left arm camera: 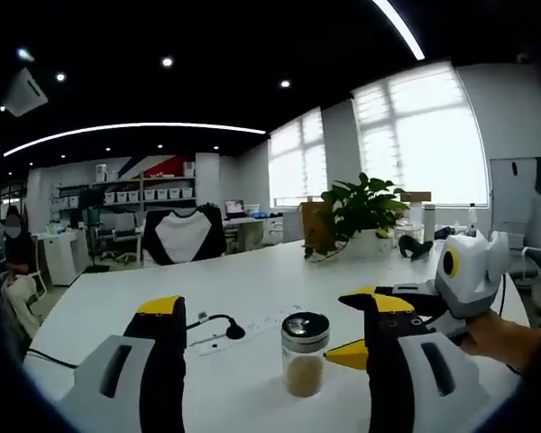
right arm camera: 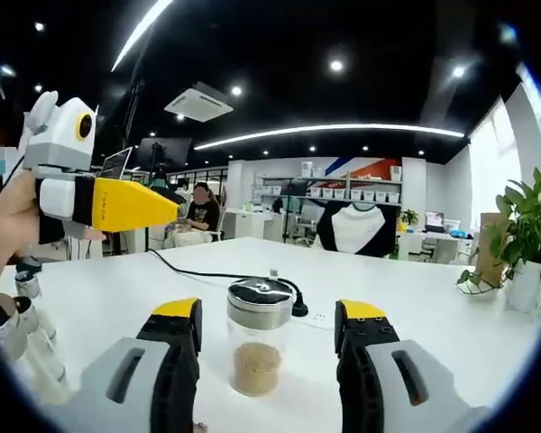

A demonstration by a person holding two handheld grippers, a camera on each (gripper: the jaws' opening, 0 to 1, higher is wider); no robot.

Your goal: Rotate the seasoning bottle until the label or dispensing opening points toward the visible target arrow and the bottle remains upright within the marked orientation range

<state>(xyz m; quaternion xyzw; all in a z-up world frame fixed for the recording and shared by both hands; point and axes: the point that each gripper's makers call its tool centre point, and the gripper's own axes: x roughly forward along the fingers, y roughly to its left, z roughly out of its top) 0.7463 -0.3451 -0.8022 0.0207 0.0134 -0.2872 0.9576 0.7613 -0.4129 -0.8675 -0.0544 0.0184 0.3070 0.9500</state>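
Observation:
The seasoning bottle (left arm camera: 304,354) (right arm camera: 256,347) is a clear glass jar with a dark shiny lid and brown powder at its bottom. It stands upright on the white table (left arm camera: 252,280). My right gripper (right arm camera: 269,311) is open, one jaw on each side of the bottle, apart from the glass. In the left gripper view the right gripper (left arm camera: 356,325) reaches in from the right, its yellow tips beside the bottle. My left gripper (left arm camera: 275,307) is open, with the bottle a little ahead between its jaws. The left gripper (right arm camera: 99,203) is held in a hand at upper left.
A black cable and a white power strip (left arm camera: 224,332) (right arm camera: 299,308) lie just behind the bottle. Several glass bottles (right arm camera: 18,329) stand at the table's left. A potted plant (left arm camera: 361,212) (right arm camera: 527,239) sits farther back. Chairs, desks and seated people are beyond.

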